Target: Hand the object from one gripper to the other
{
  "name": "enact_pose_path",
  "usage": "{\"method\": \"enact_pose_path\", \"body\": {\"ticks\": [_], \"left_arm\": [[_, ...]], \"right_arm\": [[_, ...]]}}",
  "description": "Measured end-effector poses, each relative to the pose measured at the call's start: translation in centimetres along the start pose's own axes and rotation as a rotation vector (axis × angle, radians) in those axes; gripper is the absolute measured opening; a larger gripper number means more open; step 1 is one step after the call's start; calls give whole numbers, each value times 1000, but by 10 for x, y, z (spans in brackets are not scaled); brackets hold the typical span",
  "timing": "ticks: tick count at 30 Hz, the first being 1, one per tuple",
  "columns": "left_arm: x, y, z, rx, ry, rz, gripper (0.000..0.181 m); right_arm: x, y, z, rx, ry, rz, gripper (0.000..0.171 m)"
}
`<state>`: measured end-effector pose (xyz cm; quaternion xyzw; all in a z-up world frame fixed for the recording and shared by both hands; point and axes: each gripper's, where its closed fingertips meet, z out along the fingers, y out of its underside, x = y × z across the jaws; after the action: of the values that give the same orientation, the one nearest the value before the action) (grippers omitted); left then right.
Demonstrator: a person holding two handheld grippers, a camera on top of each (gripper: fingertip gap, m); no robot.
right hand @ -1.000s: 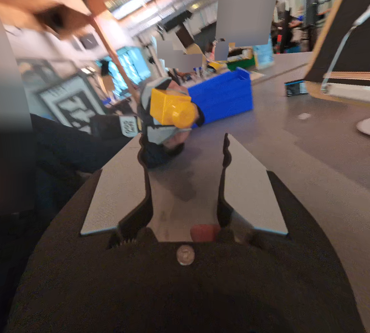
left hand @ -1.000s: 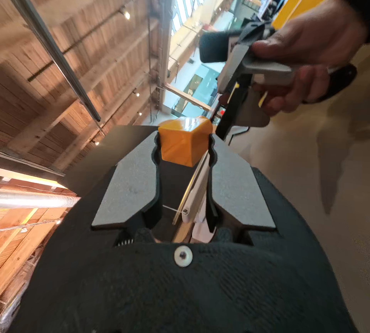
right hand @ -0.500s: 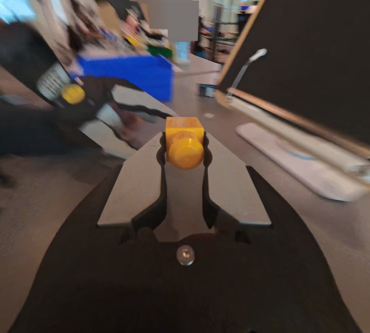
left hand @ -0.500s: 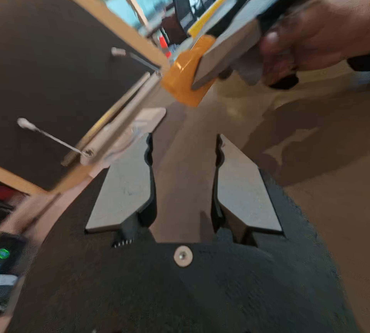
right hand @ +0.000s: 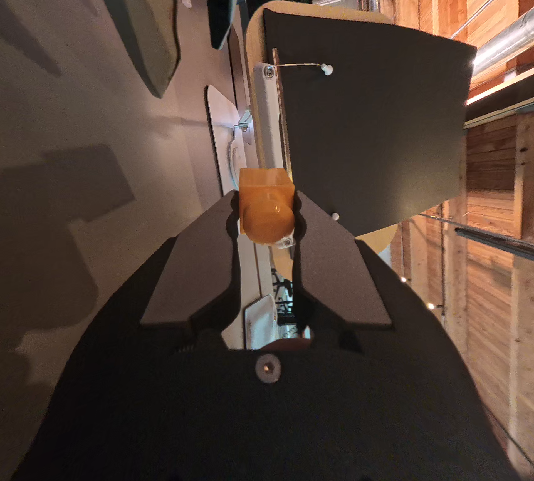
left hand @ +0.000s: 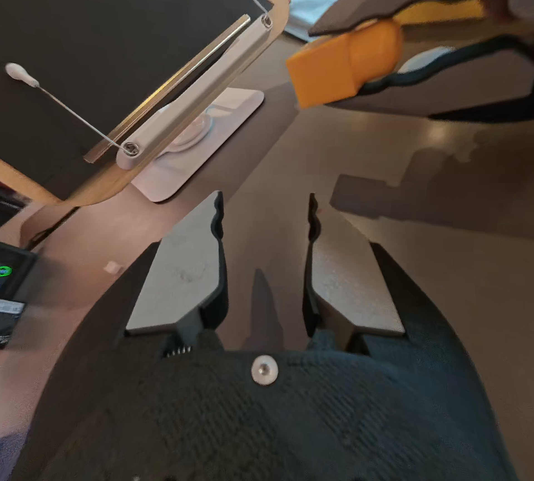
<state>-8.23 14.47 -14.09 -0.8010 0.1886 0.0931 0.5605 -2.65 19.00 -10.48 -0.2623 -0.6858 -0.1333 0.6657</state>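
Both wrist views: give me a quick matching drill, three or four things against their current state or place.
Things:
1. left gripper
2. right gripper
3. orange block
4. black board

States:
A. propped on a white stand
B. open, nothing between its fingers
C. clamped between two fingers
D. shut on a block

Pairs: 1-B, 2-D, 3-C, 4-A

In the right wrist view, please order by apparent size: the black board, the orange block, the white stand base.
1. black board
2. and 3. unsure: orange block and white stand base look similar, and the block is nearer the camera, held in the right gripper.
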Motion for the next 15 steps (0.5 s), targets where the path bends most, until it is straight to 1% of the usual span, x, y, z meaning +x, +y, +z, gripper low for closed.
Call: {"method": "enact_pose_path", "body": {"ticks": [2,3,7,11,13,15], "left_arm": [[5,-7,-3,31,71,-82,65],[5,-13,-6,56,93,-120,66],[16,-33,-16,153,171,-188,73],[37,-54,-23,224,346,-321,82],[38,-58,-25,238,367,-338,82],[37,-50,-21,204,346,-308,81]], "right_arm": [[2,-2,-2,2,27,-33,33],[3,-4,-3,10,39,-40,33],[9,-19,-8,51,83,-54,32],[-2,-42,-10,102,76,-124,33],[-9,-54,-12,135,65,-150,32],[-13,-59,-12,144,51,-146,32]]}}
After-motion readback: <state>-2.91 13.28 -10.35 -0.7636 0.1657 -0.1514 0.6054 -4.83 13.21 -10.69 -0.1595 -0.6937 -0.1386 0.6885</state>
